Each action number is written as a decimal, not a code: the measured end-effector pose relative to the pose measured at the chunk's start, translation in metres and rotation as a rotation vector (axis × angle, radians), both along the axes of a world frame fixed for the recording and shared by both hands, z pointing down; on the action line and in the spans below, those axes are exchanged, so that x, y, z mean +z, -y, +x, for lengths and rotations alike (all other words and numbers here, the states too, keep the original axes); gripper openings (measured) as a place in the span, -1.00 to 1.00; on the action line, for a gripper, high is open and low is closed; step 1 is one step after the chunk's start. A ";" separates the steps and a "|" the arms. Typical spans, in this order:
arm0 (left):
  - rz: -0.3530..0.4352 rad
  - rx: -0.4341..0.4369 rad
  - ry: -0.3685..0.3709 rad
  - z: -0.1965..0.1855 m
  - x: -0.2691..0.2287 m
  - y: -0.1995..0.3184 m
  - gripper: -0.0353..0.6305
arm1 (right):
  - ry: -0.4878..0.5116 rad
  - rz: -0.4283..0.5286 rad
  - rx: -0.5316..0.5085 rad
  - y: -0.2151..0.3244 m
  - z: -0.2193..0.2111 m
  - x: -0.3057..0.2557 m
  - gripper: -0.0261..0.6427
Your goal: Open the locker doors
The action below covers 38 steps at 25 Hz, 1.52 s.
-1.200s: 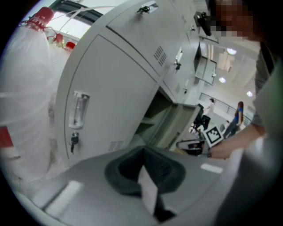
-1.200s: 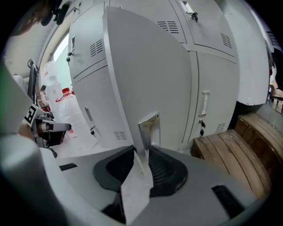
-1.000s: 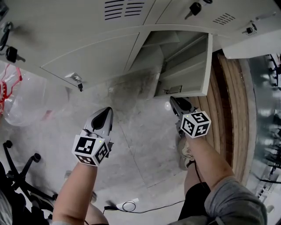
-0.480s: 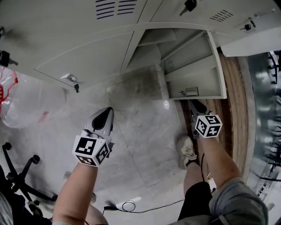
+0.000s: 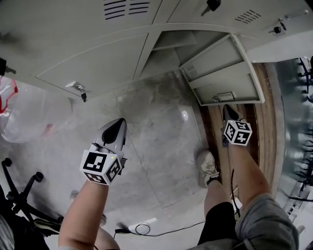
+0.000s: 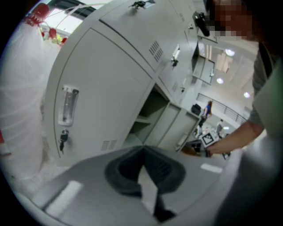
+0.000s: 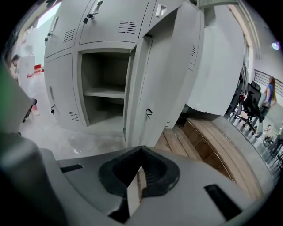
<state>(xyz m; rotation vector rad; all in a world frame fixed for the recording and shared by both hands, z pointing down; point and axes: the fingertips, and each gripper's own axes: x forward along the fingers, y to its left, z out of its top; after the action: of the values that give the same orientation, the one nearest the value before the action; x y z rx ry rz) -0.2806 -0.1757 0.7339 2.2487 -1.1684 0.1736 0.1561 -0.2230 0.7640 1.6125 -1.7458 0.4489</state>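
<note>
The lower right locker door stands swung wide open to the right, baring an empty compartment with a shelf. My right gripper hovers just below the door's free edge, shut with nothing in it; its jaws face the door. The lower left door is closed, with a key hanging in its lock. My left gripper hangs over the floor short of that door, shut and empty, jaws pressed together.
Upper lockers with keys run along the top. A clear plastic bag and an office chair are at the left. A wooden platform lies at the right, under the open door. A shoe and a cable are on the floor.
The lower right door has swung wider to the right. My right gripper has moved right along with its edge. The left gripper has stayed put.
</note>
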 end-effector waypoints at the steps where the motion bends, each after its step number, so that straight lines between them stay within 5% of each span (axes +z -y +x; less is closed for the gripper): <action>1: 0.001 0.002 -0.001 0.001 0.000 0.000 -0.88 | 0.005 0.004 0.011 0.001 0.000 -0.001 -0.90; 7: -0.003 -0.004 -0.002 -0.003 0.004 -0.004 -0.88 | 0.175 -0.058 0.099 -0.027 -0.025 0.023 -0.90; 12: -0.004 -0.009 -0.004 -0.005 0.005 -0.005 -0.88 | 0.398 -0.107 -0.176 -0.055 -0.158 0.047 -0.90; 16: -0.010 -0.014 -0.005 -0.006 0.008 -0.007 -0.88 | 0.551 -0.084 -0.275 -0.051 -0.248 0.051 -0.90; 22: -0.003 0.017 0.006 -0.003 0.009 -0.012 -0.89 | 0.577 -0.084 -0.386 -0.052 -0.311 0.054 -0.90; 31: -0.003 0.027 -0.016 0.001 -0.024 -0.037 -0.88 | 0.510 -0.112 -0.477 -0.083 -0.306 0.017 -0.90; 32: -0.008 0.043 -0.017 0.004 0.011 -0.044 -0.88 | 0.508 -0.109 -0.482 -0.086 -0.304 0.048 -0.90; 36: 0.010 0.094 -0.006 0.006 0.279 -0.046 -0.88 | 0.541 -0.014 -0.482 -0.064 -0.304 0.298 -0.90; 38: 0.006 0.125 -0.008 0.018 0.264 -0.057 -0.88 | 0.562 0.012 -0.490 -0.065 -0.299 0.273 -0.90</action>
<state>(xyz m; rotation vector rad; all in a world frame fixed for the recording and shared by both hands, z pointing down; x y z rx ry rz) -0.2630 -0.1185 0.9980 2.3265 -1.0263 0.2109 -0.1433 -0.1583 1.0370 1.0546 -2.4729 0.6890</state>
